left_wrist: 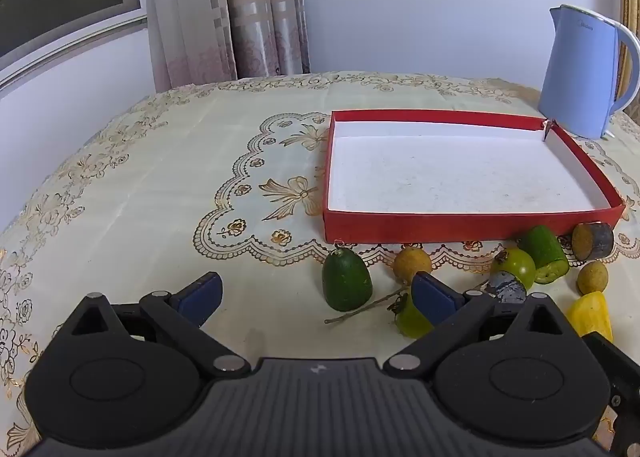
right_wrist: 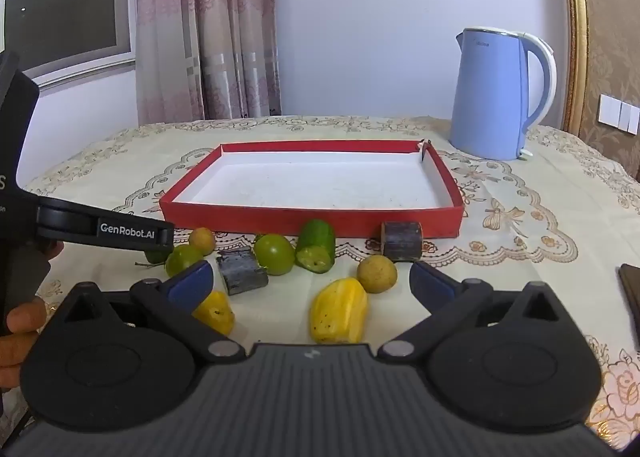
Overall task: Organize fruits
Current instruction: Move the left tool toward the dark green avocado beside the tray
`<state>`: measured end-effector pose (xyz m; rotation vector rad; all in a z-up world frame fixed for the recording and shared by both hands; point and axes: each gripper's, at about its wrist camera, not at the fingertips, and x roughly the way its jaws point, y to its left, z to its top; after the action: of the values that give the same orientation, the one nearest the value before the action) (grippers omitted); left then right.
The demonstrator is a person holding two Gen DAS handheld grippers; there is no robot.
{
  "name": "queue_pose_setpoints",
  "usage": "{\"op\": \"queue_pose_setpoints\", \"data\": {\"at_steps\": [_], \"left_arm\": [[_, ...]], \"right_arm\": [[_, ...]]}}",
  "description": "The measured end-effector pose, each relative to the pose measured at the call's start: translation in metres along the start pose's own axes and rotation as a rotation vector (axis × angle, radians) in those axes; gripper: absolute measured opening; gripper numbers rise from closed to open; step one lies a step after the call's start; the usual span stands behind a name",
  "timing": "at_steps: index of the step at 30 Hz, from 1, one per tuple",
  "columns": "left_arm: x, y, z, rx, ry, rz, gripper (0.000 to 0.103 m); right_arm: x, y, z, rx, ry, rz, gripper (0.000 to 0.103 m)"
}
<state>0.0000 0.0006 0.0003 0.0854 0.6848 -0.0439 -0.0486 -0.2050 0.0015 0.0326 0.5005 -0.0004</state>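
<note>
A red tray (right_wrist: 312,219) with a white floor sits on the table (right_wrist: 520,217), a blue kettle (right_wrist: 492,97) behind its far right corner. The fruits lie in a loose row just in front of the tray's near wall: green round fruits (right_wrist: 274,253), cut cucumber pieces (right_wrist: 316,247), small tan fruits (right_wrist: 377,273), dark cylinders (right_wrist: 402,239) and yellow pieces (right_wrist: 339,311). The left gripper (left_wrist: 318,295) and the right gripper (right_wrist: 310,283) both hover above the table, fingers spread wide, gripping nothing.
</note>
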Motion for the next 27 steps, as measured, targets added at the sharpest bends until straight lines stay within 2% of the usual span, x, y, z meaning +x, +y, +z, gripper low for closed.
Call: {"op": "queue_pose_setpoints", "data": {"at_steps": [3, 4, 10, 27], "left_arm": [[-0.001, 0.0, -0.001, 0.003, -0.003, 0.0, 0.102], [-0.002, 0.0, -0.001, 0.005, -0.004, 0.001, 0.102], [0.0, -0.002, -0.002, 0.012, 0.001, 0.003, 0.102], [0.005, 0.001, -0.005, 0.021, 0.015, 0.004, 0.102]], "right_arm": [[0.004, -0.001, 0.001, 0.025, 0.019, 0.039, 0.103], [0.002, -0.002, 0.0, 0.027, -0.004, 0.052, 0.103], [-0.001, 0.004, 0.002, -0.022, -0.045, 0.029, 0.103], [-0.001, 0.007, -0.007, -0.056, -0.043, 0.037, 0.103]]}}
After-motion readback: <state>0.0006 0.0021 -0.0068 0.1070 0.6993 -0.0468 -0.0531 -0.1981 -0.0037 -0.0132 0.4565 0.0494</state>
